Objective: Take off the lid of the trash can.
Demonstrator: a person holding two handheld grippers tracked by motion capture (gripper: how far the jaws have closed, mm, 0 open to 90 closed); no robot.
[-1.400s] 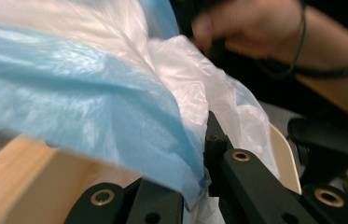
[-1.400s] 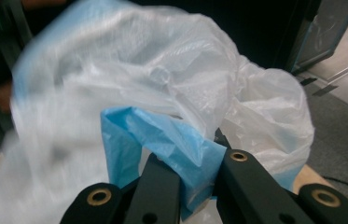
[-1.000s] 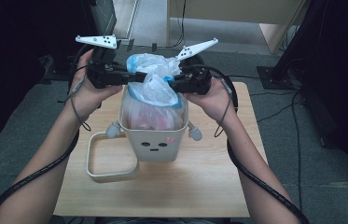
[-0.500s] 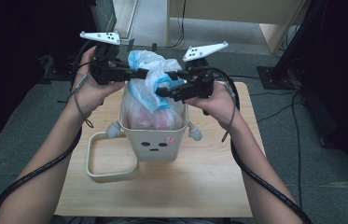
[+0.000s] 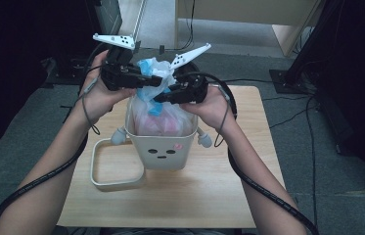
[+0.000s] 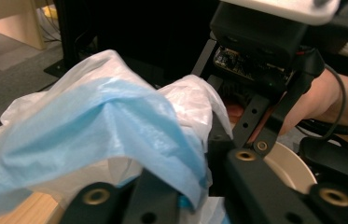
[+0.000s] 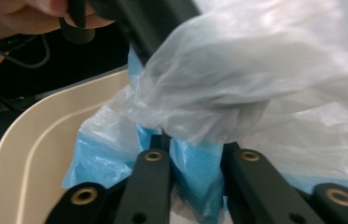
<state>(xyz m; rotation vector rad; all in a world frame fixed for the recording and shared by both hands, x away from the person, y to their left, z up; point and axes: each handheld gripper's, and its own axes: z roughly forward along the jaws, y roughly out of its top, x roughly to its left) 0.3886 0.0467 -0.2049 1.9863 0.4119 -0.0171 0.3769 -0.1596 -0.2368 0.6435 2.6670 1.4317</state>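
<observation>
Both tools are pinching the plastic bag [image 5: 156, 81] that sits in the cream bin [image 5: 163, 149] mid-worktop: the left tool [image 5: 156, 81] is clamping its top, and the right tool [image 5: 162, 98], whose jaws have just been closing, is nipping blue film [image 7: 195, 172]. I judge they are tying the neck, so pull outward evenly while the bin is standing near the loose lid frame [image 5: 116, 166]. Open worktop [image 5: 209, 196] lies toward the person.

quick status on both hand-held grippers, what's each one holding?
Left hand-held gripper: closed on the bag's blue-and-white plastic.
Right hand-held gripper: jaws just closed, pinching a blue fold of the bag.
</observation>
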